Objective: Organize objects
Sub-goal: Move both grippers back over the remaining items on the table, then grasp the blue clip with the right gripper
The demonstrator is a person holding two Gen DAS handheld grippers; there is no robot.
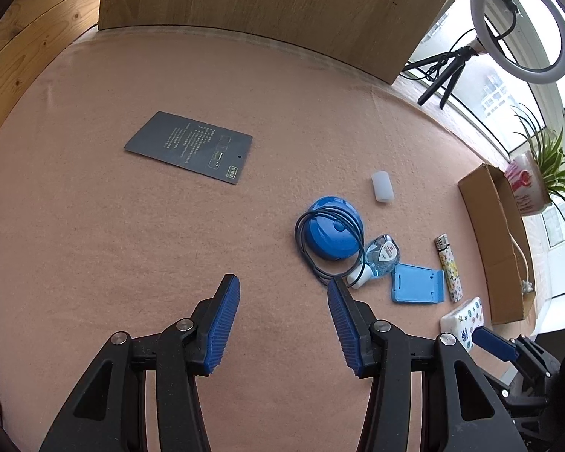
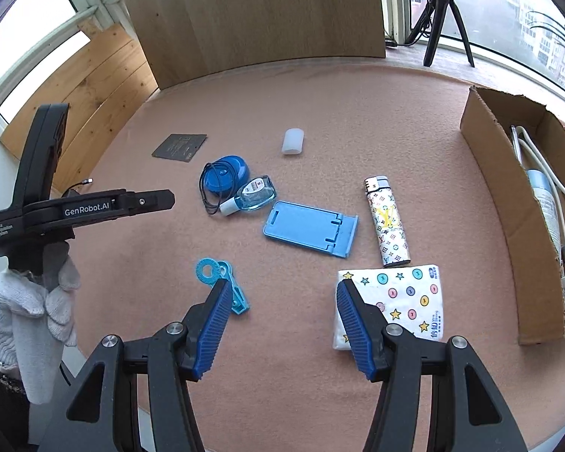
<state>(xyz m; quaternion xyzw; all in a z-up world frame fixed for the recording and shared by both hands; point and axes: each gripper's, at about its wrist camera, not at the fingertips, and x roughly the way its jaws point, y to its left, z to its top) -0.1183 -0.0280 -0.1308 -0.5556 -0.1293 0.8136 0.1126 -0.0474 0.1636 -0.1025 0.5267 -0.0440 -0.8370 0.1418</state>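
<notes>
place: home balcony | cues: windows, potted plant (sunlit), ring light

hidden: blue clip partly behind the right gripper's left jaw; tissue pack corner behind its right jaw | cut off: ring light top, by the picture's edge far beyond the left gripper's jaws | unreadable: print on dark card, ahead-left of those jaws | box contents: only partly seen
</notes>
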